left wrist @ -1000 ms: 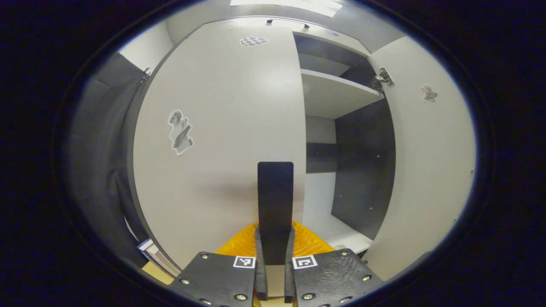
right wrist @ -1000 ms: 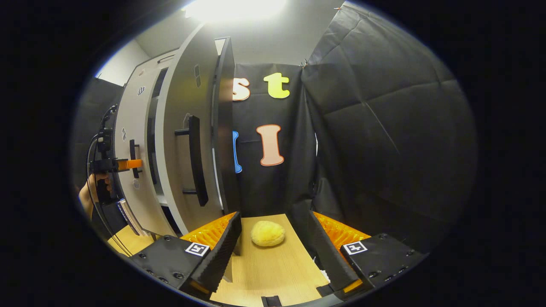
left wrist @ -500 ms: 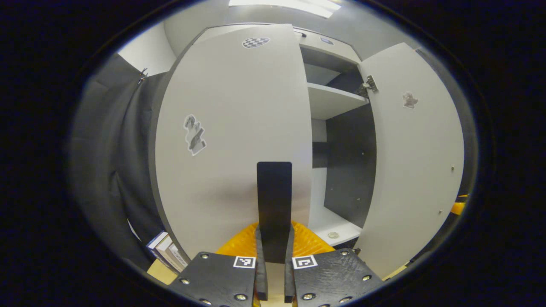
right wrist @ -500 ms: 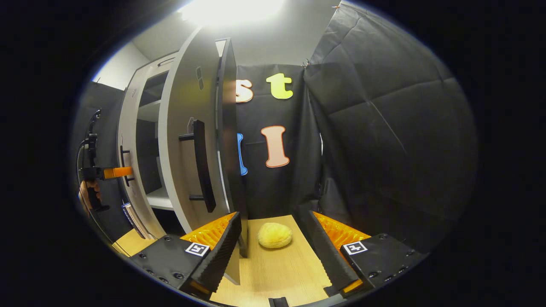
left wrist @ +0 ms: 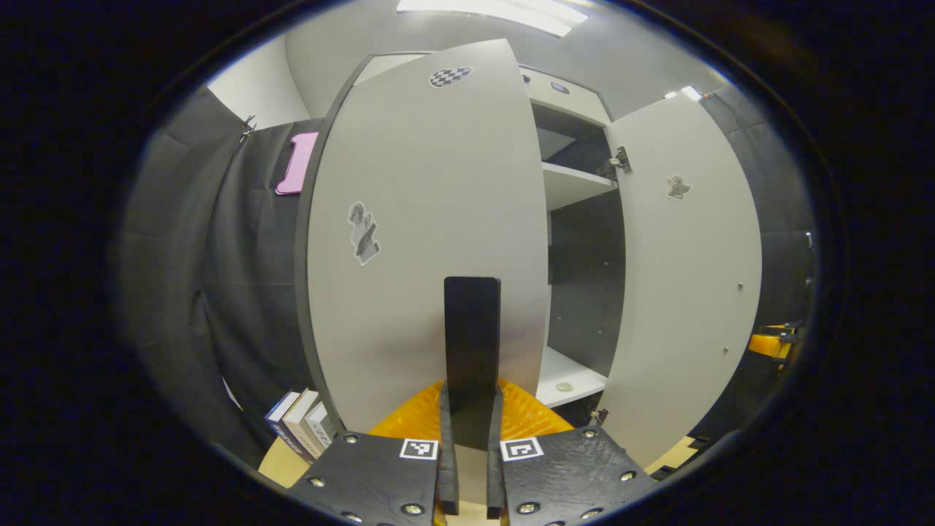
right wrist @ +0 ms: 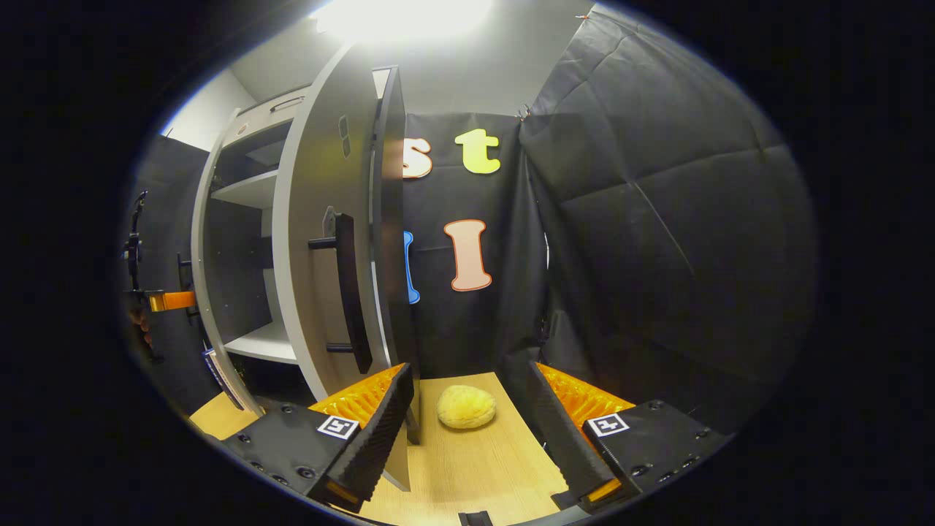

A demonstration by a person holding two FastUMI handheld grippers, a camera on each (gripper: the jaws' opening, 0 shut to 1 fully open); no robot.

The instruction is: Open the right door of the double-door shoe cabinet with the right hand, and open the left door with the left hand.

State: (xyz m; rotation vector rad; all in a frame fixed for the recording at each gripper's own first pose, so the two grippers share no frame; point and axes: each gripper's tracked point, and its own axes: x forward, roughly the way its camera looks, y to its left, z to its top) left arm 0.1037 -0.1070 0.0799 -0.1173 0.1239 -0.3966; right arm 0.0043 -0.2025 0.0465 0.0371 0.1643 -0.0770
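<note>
Pale shoe cabinet (left wrist: 577, 183), both doors ajar, dark bar handles

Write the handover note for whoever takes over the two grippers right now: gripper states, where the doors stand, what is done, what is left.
Left gripper: shut on the left door handle, left door swung partly open.
Right gripper: open, holding nothing, beside the right door, apart from its handle.
Cabinet interior shows, with shelves. A yellow round object lies on the wooden table; books stand beside the left door.
Done: right door open. Left: swing the left door wider if needed, then release its handle.
</note>
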